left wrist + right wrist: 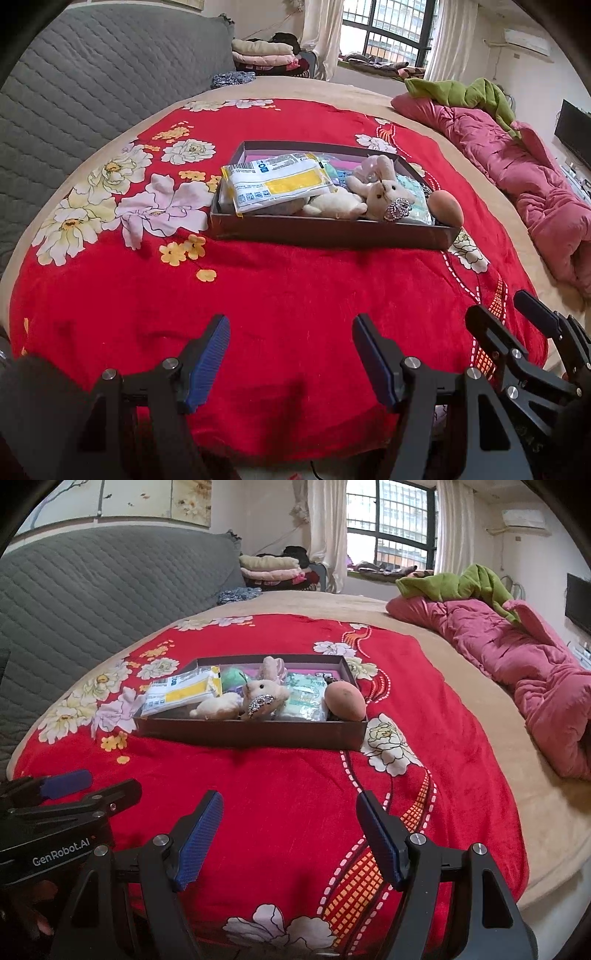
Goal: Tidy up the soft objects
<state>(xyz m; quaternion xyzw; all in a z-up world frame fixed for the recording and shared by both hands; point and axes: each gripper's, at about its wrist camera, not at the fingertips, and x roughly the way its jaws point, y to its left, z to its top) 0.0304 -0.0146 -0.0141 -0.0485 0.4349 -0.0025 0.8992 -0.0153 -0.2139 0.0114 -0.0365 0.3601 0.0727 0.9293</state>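
Observation:
A dark shallow box (332, 232) (251, 733) sits on the red floral blanket. Inside lie a white-and-yellow packet (277, 182) (177, 694), a cream plush rabbit (380, 188) (262, 698), a small cream plush (332, 205) (218, 707), a green-white tissue pack (306, 698) and an orange-brown sponge egg (447, 208) (345, 701) at the right end. My left gripper (291, 325) is open and empty, well in front of the box. My right gripper (290, 801) is open and empty, also in front of it.
The red blanket (295, 288) covers the bed. A pink quilt (517, 166) (517, 657) with a green cloth (461, 92) lies on the right. A grey quilted headboard (74, 92) is at left. Folded clothes (266, 55) are stacked behind.

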